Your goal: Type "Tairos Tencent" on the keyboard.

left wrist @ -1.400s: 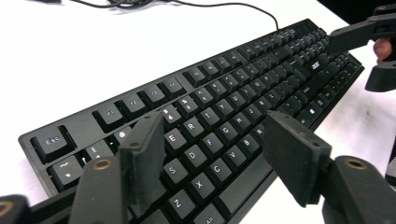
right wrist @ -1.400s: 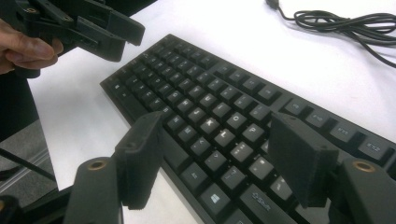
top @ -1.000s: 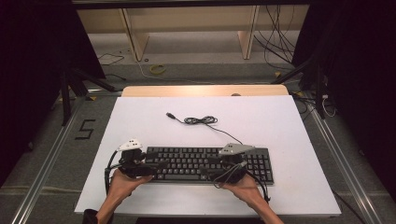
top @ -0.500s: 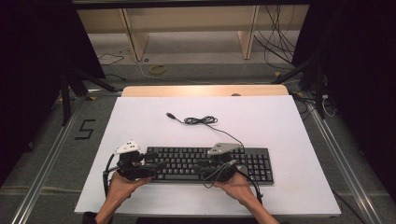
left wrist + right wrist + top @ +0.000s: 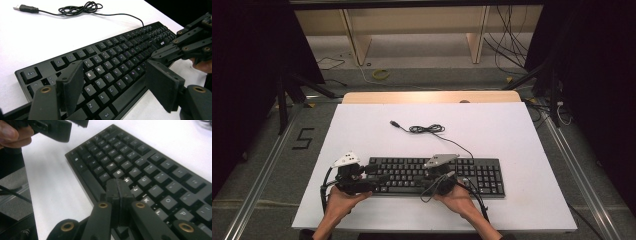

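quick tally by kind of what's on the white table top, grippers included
keyboard: 1
usb cable, coiled behind the keyboard: 1
left gripper, jaws open: 1
right gripper, jaws closed together over the keys, nothing between them: 1
total: 4

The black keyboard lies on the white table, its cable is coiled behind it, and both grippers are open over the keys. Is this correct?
Not quite: only the left gripper is open. The right gripper has just closed, its jaws pressed together with nothing between them, as the right gripper view shows. The keyboard, cable and table are as stated.
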Demonstrator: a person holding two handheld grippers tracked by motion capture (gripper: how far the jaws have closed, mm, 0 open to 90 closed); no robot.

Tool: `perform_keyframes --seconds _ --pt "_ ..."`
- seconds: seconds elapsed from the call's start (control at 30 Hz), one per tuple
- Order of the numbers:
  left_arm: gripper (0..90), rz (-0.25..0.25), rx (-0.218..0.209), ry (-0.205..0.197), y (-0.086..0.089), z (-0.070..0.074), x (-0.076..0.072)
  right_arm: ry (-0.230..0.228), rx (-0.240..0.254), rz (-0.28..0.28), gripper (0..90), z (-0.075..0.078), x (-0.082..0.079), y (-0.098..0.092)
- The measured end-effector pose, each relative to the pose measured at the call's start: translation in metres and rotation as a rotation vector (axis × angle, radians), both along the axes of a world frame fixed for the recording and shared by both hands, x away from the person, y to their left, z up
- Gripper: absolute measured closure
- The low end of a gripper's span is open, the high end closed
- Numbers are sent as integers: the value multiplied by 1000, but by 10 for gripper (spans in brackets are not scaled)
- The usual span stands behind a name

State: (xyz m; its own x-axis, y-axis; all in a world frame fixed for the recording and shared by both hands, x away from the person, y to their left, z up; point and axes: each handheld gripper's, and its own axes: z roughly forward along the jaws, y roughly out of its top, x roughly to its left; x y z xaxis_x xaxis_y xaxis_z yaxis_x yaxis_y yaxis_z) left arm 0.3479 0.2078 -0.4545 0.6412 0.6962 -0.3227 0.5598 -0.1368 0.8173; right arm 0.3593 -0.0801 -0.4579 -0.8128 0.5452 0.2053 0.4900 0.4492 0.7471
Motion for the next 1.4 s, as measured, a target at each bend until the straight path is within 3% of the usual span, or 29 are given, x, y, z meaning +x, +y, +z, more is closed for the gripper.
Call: perform_keyframes --seconds 0.33,1.17,1.4 --pt "307 -4 2 0 3 -1 -3 15 -57 20 900 -11 -1 15" --pt "305 -6 5 13 4 -4 -4 28 -91 39 900 -21 1 27" --pt "305 -5 6 13 5 -4 -4 7 -115 35 900 -23 0 29"
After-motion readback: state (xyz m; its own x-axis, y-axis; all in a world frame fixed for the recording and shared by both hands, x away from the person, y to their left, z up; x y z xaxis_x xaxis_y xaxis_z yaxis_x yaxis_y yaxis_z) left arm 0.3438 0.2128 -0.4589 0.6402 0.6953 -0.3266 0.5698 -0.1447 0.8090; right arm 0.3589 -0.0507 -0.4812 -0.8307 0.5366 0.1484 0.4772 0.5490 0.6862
